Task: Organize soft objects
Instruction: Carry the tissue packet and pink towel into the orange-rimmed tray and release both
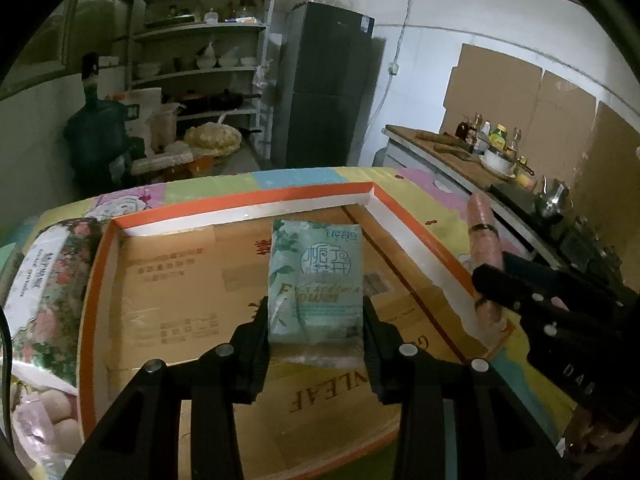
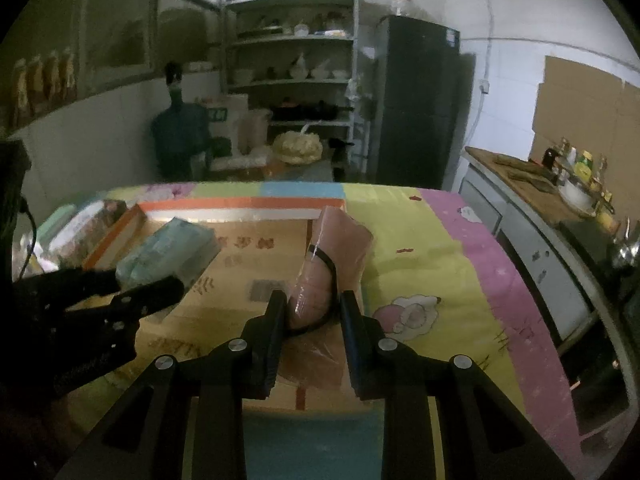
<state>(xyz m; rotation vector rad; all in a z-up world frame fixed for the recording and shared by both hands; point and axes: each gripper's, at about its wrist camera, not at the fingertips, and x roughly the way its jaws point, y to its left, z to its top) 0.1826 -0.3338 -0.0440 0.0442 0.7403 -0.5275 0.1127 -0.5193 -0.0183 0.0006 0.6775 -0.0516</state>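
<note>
- The left gripper (image 1: 315, 320) pinches a green tissue pack (image 1: 316, 284) between its two fingers at the centre of the left wrist view; the pack juts forward and hangs above the floor of the box.
- The right gripper (image 2: 313, 312) is pressed onto a pink wrapped roll (image 2: 334, 264) with a black band around it, at the centre of the right wrist view.
- Below both lies a shallow orange-rimmed cardboard box (image 1: 424, 236), lined with brown printed card.
- In the left wrist view the right gripper (image 1: 486, 280) shows at the right edge, the pink roll (image 1: 484, 236) over the box's right rim.
- A floral-wrapped pack (image 1: 52, 280) lies just beside the box at the left edge.
- Everything rests on a pastel cartoon tablecloth (image 2: 432, 248).
- A dark refrigerator (image 1: 328, 84) stands at upper centre.
</note>
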